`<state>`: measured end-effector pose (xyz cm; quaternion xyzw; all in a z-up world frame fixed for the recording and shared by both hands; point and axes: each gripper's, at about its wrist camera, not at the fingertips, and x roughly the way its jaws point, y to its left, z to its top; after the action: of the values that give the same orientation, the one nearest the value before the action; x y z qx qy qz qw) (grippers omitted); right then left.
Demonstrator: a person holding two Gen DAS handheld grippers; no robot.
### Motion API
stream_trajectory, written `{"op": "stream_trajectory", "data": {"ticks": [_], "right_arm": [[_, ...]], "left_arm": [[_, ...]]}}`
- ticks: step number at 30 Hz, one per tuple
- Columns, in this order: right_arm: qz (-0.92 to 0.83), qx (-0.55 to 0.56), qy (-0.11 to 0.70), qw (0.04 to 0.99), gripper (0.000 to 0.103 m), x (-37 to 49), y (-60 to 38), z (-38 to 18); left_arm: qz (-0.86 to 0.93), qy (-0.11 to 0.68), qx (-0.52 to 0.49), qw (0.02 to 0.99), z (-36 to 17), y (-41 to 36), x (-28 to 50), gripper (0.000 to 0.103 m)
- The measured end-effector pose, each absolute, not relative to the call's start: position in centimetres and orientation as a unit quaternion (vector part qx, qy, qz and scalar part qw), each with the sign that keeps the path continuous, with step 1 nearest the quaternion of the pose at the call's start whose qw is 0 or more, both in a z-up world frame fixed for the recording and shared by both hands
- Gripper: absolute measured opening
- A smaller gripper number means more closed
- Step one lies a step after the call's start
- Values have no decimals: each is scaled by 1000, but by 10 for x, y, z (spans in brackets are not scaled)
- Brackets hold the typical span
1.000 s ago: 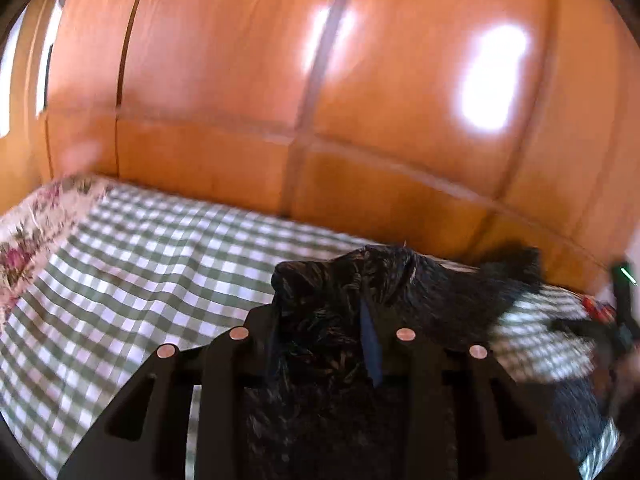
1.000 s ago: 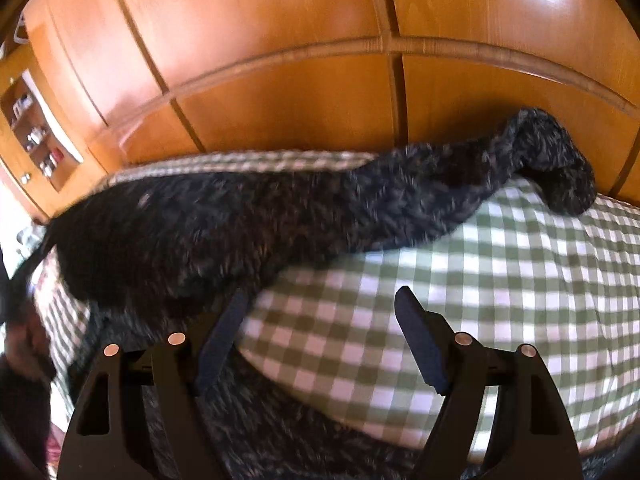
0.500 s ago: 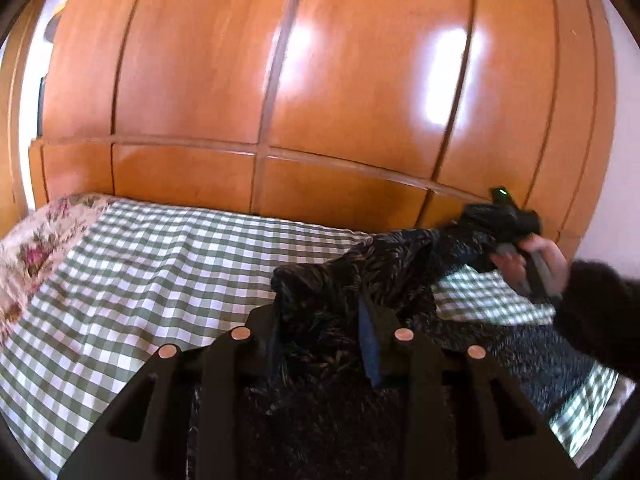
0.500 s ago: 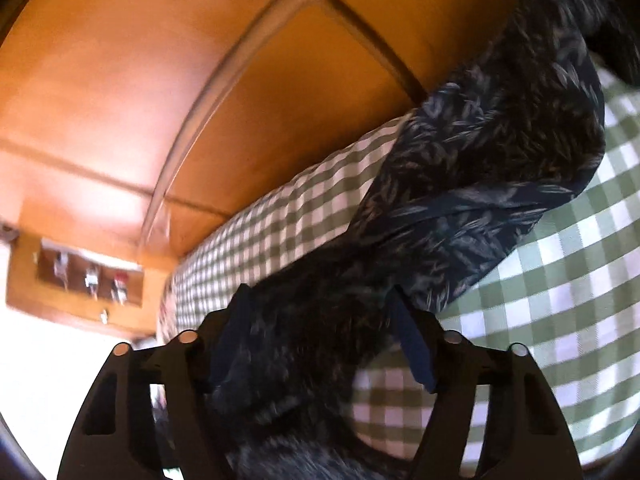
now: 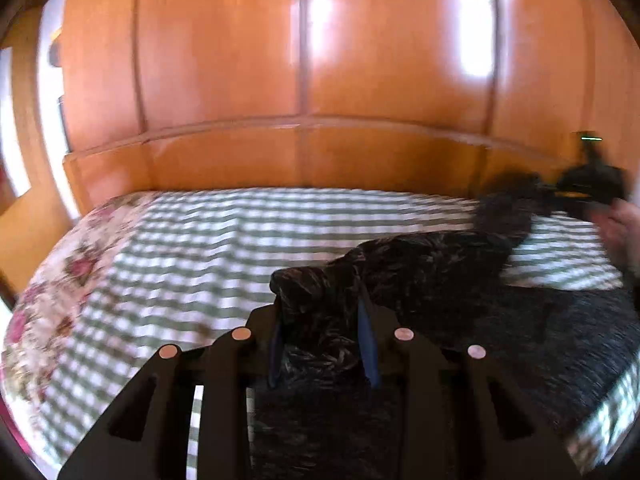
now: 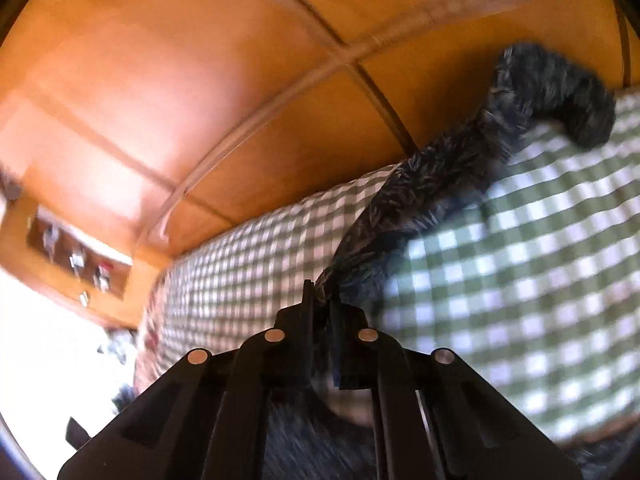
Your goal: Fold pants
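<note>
Dark leaf-patterned pants (image 5: 432,264) lie across a green-and-white checked bed. My left gripper (image 5: 322,320) is shut on a bunched end of them, with cloth filling the gap between its blue pads (image 5: 368,344). From there the fabric stretches right to my right gripper (image 5: 592,184), blurred at the far right and held by a hand (image 5: 618,232). In the right wrist view my right gripper (image 6: 322,304) is shut, pinching a thin fold of the pants (image 6: 432,184). That fold runs up and right to a curled end (image 6: 560,96) near the headboard.
The checked sheet (image 5: 208,248) covers the bed, with a floral cover (image 5: 52,304) at its left edge. A wooden headboard (image 5: 304,156) and tall wooden panels stand behind. A wall shelf with small items (image 6: 76,256) shows at the left of the right wrist view.
My right gripper's fingers went from wide apart to shut on the pants, and its view rolled. The left gripper kept its hold while its view shifted and levelled.
</note>
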<state>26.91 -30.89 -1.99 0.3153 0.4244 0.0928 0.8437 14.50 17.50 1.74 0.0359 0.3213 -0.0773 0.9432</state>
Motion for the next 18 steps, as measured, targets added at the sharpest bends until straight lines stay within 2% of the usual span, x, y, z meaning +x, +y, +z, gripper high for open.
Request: {"op": "stream_trajectory", "data": {"ticks": [4,10,18], "right_arm": [[100,266,428,858,5,205,-300,-18],[83,260,451,850,5,132,-299,-51],[57,264,470,840,5,111,-297,-77]], "left_arm": [[-52,328,51,942,21,165,148,31],[-61,323,91,940,18,142,133,31],[-70,333,108,934,6,131,106,31]]}}
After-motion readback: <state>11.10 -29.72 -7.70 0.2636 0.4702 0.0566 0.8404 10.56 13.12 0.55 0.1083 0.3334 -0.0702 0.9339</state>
